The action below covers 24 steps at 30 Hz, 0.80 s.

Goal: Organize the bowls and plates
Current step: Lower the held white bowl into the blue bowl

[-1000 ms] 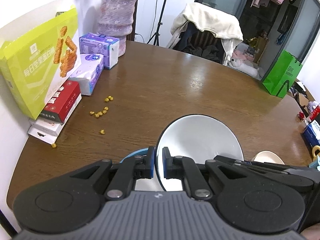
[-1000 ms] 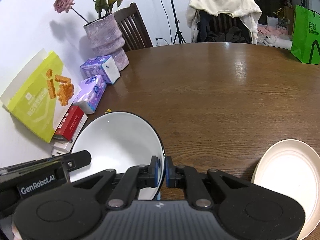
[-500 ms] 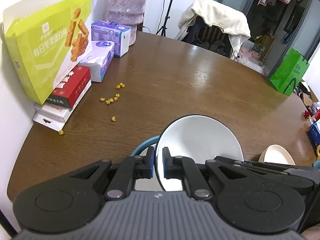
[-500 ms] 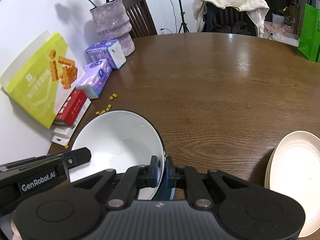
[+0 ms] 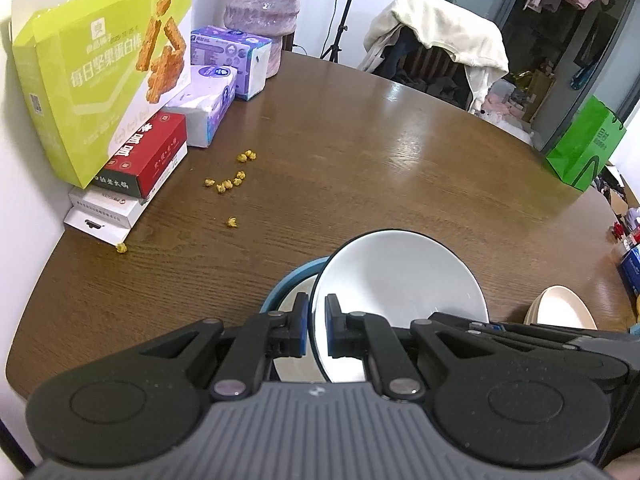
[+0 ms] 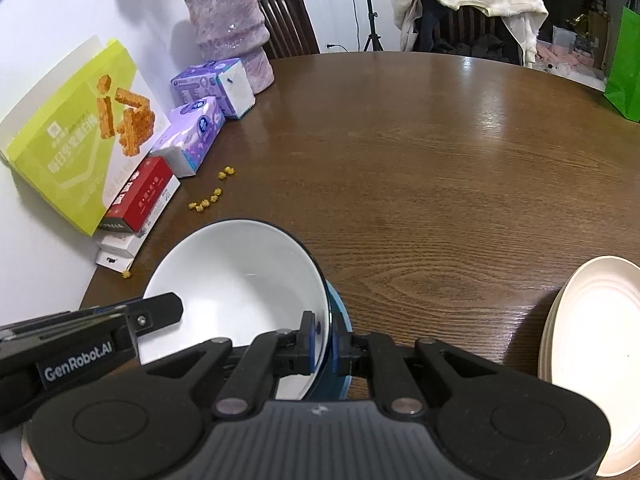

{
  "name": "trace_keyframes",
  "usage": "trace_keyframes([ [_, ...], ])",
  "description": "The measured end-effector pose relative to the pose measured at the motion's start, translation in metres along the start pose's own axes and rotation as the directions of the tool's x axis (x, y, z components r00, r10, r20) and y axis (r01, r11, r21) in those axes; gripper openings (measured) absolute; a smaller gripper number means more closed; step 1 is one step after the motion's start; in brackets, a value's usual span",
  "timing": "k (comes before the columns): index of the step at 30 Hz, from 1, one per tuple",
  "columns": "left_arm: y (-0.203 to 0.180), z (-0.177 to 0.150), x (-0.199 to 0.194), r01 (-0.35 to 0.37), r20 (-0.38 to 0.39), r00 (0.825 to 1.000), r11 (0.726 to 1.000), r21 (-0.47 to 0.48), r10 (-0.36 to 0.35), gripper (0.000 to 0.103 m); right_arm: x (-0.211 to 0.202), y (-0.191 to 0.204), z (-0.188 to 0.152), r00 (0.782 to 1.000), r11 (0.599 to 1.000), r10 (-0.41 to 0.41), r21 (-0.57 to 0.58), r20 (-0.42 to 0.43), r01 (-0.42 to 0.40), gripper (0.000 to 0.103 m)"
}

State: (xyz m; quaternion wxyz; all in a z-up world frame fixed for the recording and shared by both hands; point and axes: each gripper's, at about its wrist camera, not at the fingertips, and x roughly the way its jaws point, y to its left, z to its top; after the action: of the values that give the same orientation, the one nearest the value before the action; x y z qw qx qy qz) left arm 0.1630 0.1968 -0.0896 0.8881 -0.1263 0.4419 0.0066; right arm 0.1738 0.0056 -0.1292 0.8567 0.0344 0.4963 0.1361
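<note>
The left gripper (image 5: pixel 317 322) is pinching the near-left rim of the white bowl (image 5: pixel 400 280), and the right gripper (image 6: pixel 325 342) is clamping its opposite rim. Directly beneath the fingers, the blue-rimmed bowl (image 5: pixel 294 280) is waiting. To nest them well, both hands should be lowering evenly, keeping the rim level and centred before releasing. Right of the right gripper, the cream plates (image 6: pixel 592 360) are sitting cut off by the frame; the lower bowl's base is hidden.

My left gripper (image 5: pixel 317 330) and my right gripper (image 6: pixel 324 340) are black with blue pads on the fingertips, round silver pins behind them and a ribbed grey body. White "GenRobot.AI" letters mark one side.
</note>
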Motion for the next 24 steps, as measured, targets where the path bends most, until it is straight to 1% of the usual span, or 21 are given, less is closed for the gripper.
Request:
trace_keyframes([
  [14, 0.005, -0.002, 0.009, -0.013, -0.021, 1.000, 1.000, -0.014, 0.013, 0.008, 0.011, 0.006, 0.000, 1.000, 0.999, -0.003, -0.037, -0.012, 0.003, 0.008],
  [24, 0.014, -0.005, 0.017, -0.020, -0.045, 0.999, 0.999, -0.029, 0.018, 0.008, 0.021, 0.015, 0.000, 0.999, 0.997, -0.017, -0.072, -0.043, 0.014, 0.009],
])
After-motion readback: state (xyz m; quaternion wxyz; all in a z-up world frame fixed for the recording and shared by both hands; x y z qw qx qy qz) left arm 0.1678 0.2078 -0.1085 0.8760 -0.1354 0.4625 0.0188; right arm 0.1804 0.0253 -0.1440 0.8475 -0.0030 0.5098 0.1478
